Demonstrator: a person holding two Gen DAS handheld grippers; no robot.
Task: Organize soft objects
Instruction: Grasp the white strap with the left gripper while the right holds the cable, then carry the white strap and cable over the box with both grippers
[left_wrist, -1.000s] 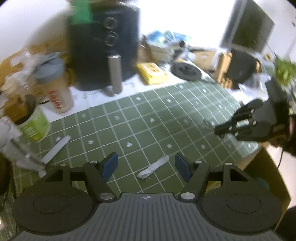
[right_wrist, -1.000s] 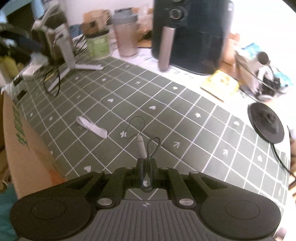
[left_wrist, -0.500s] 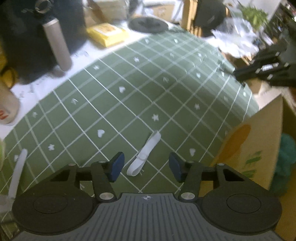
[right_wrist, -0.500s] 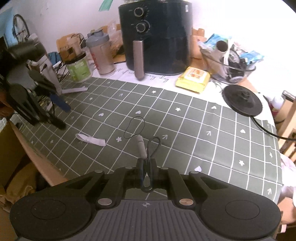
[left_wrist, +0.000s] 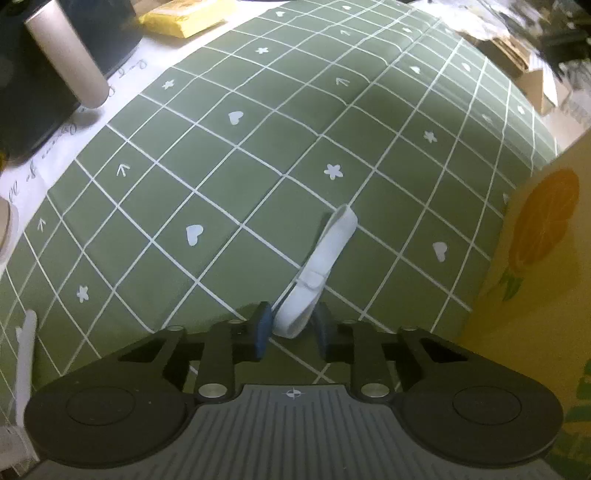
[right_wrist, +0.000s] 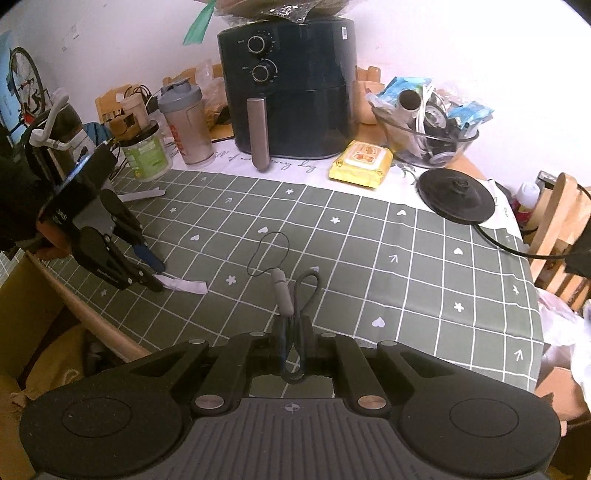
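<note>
Left gripper (left_wrist: 291, 330) straddles near end of white strap (left_wrist: 317, 269) on green mat (left_wrist: 221, 155); jaws narrowed, contact probably made, unclear. Strap's long axis runs straight ahead. Right gripper (right_wrist: 293, 338) clamps grey cord (right_wrist: 295, 295).

The table (right_wrist: 491, 221) carries a green grid-patterned cloth (right_wrist: 369, 258) printed with white hearts, stars and arrows. A white fabric strap (left_wrist: 317, 273) and a grey cord with a thin black loop (right_wrist: 284, 291) lie on the cloth. At the rear stand a black air fryer (right_wrist: 291, 92), a shaker bottle (right_wrist: 186, 122), a green-labelled jar (right_wrist: 147, 151), a yellow packet (right_wrist: 360, 164), a glass bowl (right_wrist: 428, 142) and a black round kettle base (right_wrist: 456, 195).
</note>
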